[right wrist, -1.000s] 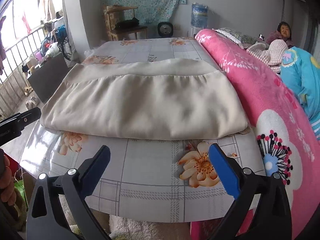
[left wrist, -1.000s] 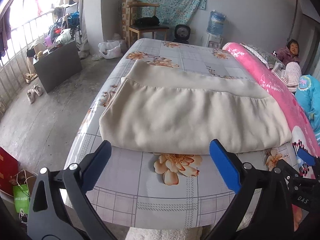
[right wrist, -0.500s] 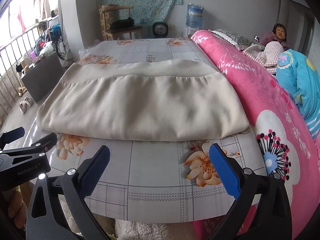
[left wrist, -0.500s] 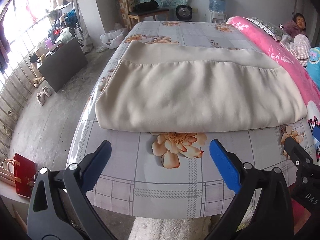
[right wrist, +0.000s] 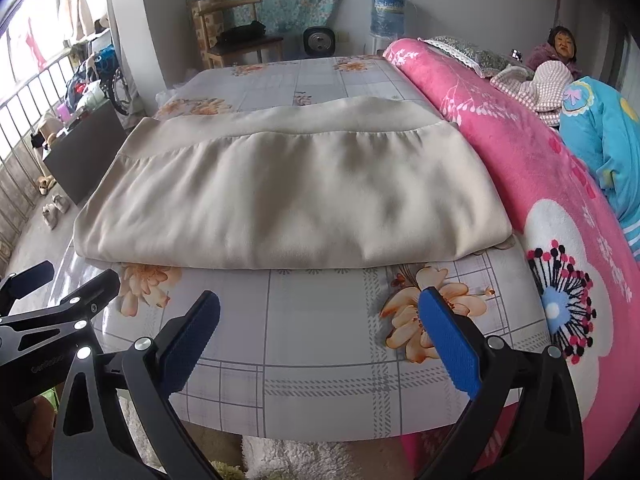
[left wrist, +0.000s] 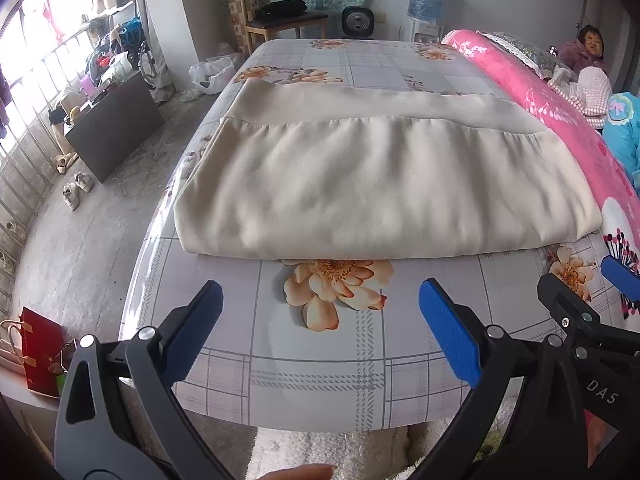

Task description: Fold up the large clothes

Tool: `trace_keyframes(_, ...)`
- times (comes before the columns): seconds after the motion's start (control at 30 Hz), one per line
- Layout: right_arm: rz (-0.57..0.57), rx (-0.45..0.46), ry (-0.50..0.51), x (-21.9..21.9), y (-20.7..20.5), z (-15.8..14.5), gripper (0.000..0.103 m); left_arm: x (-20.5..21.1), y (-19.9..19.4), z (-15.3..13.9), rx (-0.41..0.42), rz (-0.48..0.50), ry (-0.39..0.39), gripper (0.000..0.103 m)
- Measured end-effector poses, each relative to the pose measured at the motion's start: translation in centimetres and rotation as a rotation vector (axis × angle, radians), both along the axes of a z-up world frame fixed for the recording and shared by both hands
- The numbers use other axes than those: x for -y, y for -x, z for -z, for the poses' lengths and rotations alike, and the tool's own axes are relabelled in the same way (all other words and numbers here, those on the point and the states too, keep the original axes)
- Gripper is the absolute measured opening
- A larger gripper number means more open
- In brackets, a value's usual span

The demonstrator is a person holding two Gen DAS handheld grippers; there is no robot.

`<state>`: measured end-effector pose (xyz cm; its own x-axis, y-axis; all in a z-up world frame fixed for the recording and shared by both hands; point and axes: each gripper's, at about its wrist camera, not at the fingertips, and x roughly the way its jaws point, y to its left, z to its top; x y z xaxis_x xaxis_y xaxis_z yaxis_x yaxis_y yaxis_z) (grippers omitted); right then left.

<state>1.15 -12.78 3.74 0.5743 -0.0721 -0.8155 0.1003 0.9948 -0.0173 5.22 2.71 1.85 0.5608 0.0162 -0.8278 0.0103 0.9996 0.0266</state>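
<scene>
Both tongs gape empty: left gripper and right gripper hover side by side over the floral plastic-covered table, just short of the folded cream fabric garment (pink fleece blanket right of it).

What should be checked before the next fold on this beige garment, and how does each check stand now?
1. Left gripper open, holding nothing: ok.
2. Right gripper open, holding nothing: ok.
3. Beige garment lies flat on the bed: ok.
4. Near folded edge reachable, nothing on it: ok.
5. Pink blanket apart from garment's right end: not ok, they touch.
6. Layers underneath aligned: cannot tell.
</scene>
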Motion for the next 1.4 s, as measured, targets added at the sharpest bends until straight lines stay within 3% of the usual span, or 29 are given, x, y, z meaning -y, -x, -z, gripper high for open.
trace_keyframes(1.4, 0.01, -0.018, 0.008, 0.37, -0.14, -0.14, 0.097, 0.38, -0.25, 0.75, -0.044, 0.021, 0.036, 0.095)
